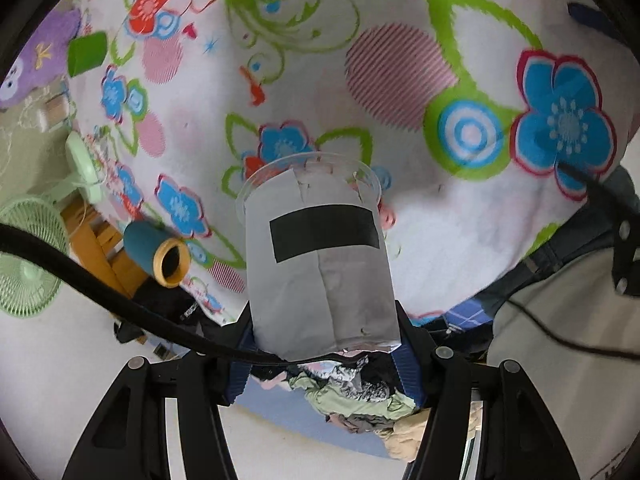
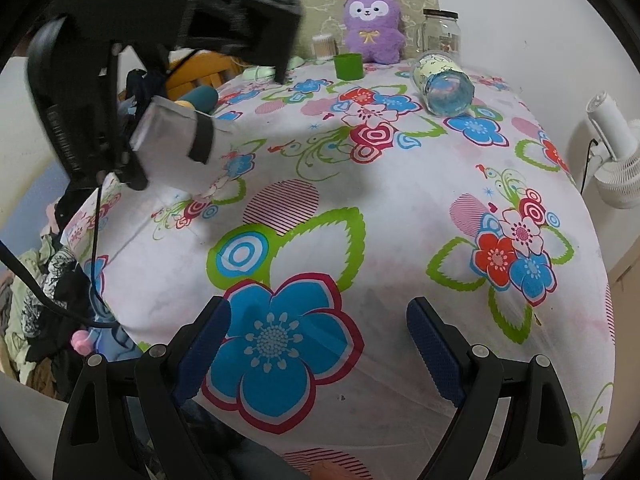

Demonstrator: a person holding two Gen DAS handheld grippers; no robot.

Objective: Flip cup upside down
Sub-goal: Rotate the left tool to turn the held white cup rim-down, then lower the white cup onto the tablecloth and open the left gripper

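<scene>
A clear plastic cup wrapped in grey paper with a black stripe is held in my left gripper, which is shut on its base end. The cup's open rim points away from the camera toward the flowered tablecloth. In the right wrist view the same cup hangs tilted in the air over the table's left edge, held by the left gripper. My right gripper is open and empty, low over the near part of the cloth.
A teal tube lies at the table's left edge. A green cup, a purple plush toy, a glass jar and a fallen clear tumbler are at the back. A white fan stands right; clothes lie left.
</scene>
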